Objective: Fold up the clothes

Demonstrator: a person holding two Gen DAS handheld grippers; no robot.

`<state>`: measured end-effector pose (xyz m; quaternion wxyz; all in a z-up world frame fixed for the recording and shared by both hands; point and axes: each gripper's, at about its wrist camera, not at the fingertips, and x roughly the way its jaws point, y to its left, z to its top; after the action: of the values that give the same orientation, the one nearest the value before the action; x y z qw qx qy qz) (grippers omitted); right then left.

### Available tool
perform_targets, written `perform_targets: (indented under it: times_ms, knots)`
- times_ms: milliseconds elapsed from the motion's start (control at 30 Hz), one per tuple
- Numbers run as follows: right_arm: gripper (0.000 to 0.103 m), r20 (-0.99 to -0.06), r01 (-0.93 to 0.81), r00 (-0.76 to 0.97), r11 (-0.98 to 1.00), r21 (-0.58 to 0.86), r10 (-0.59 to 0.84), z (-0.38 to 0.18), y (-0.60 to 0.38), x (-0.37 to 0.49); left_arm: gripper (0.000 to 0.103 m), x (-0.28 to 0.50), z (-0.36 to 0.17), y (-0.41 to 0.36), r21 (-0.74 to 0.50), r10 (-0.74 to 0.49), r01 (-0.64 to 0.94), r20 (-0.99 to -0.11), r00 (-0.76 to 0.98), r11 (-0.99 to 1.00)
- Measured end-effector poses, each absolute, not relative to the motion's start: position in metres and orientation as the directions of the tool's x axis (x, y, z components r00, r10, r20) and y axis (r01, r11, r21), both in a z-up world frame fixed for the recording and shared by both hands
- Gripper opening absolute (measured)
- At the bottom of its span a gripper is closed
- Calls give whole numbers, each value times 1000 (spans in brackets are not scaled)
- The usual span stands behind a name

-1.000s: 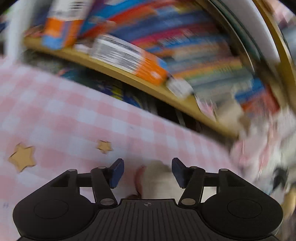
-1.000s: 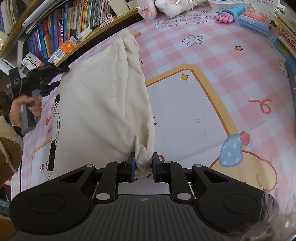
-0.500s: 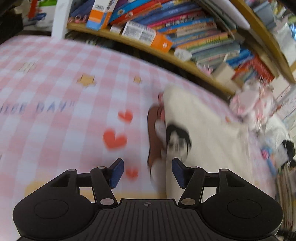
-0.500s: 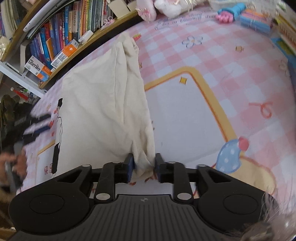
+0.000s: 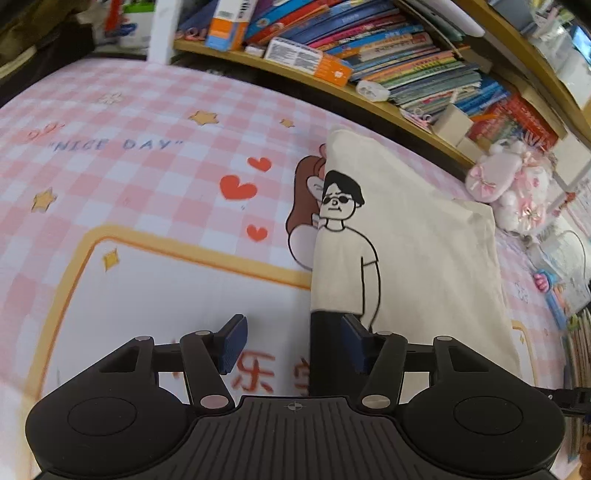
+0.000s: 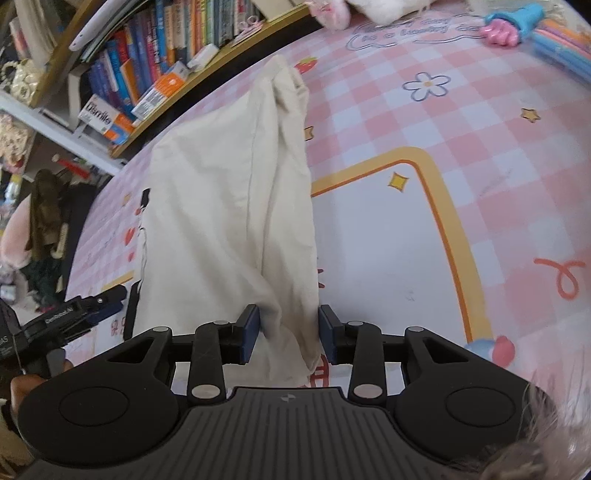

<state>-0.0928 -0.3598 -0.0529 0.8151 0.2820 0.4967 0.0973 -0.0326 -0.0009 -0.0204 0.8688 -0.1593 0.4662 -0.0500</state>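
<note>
A cream T-shirt with a cartoon man print lies folded lengthwise on the pink checked cloth. My left gripper is open at the shirt's near left edge, with the black part of the print between its fingers. In the right wrist view the shirt runs away from me as a long strip. My right gripper is open, its fingers either side of the shirt's near right corner. The left gripper shows there at the far left edge of the shirt.
A curved wooden shelf of books runs along the far side of the cloth. Pink plush toys sit at the back right. A blue and pink toy and coloured pens lie at the far right.
My right gripper has opened and let go of the shirt's corner. My left gripper has swung from the shelf side back to the shirt's near left edge, still open.
</note>
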Motion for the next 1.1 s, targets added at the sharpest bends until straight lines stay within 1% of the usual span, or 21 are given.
perform_targets:
  times_ms: [33,100,133,167,200,267,333,367,533,667,767,833,867,900,933,1000,1067,1100]
  knots:
    - [33,-752,108,482,821,561,450,-53,-361,-91,54,-35,-20,-4,-324,-232,-70,-797,557,943]
    - [32,-747,84,471,819,567,469,-54,-362,-89,46,-40,-19,-11,-319,-224,-81,-804,551,944]
    - [28,-745,72,466,818,570,478,-55,-362,-88,36,-42,-19,-14,-314,-219,-85,-808,547,945]
    - [25,-742,61,460,817,573,487,-56,-363,-87,18,-45,-19,-17,-313,-216,-92,-812,542,945]
    - [23,-740,49,454,816,576,496,-57,-363,-86,11,-47,-20,-19,-315,-215,-101,-815,538,944]
    - [15,-735,23,448,816,578,508,-58,-363,-83,8,-53,-21,-23,-307,-202,-112,-818,539,945]
    - [13,-731,-4,446,818,575,516,-57,-362,-81,7,-60,-20,-25,-298,-188,-123,-821,538,947]
    - [12,-732,-17,444,822,570,517,-57,-361,-79,5,-64,-19,-26,-293,-181,-129,-823,538,947]
    - [10,-732,-101,443,840,533,518,-49,-356,-79,5,-87,-12,-26,-278,-164,-138,-829,535,951]
    - [10,-724,-117,423,826,552,544,-49,-357,-83,9,-98,-12,-23,-274,-153,-156,-833,531,949]
    - [12,-724,-111,405,816,568,559,-50,-359,-85,11,-102,-5,-29,-197,-97,-126,-831,548,972]
    - [27,-726,-104,390,811,576,566,-51,-360,-87,11,-106,0,-35,-125,-52,-91,-824,565,988]
    - [37,-727,-101,383,808,580,570,-51,-360,-88,11,-108,3,-37,-88,-30,-74,-819,573,993]
    - [39,-728,-98,376,806,584,574,-52,-360,-89,12,-110,5,-40,-52,-9,-57,-813,582,997]
    - [40,-729,-94,368,803,588,577,-52,-360,-90,15,-111,8,-42,-14,13,-41,-806,592,999]
    - [41,-730,-87,354,798,596,585,-53,-361,-92,29,-114,13,-47,9,13,-10,-790,613,1000]
    - [44,-731,-80,339,793,604,592,-54,-362,-94,64,-115,17,-51,11,-4,20,-774,634,1000]
    - [44,-731,-78,333,790,608,595,-54,-361,-94,71,-116,18,-54,14,-11,34,-765,644,999]
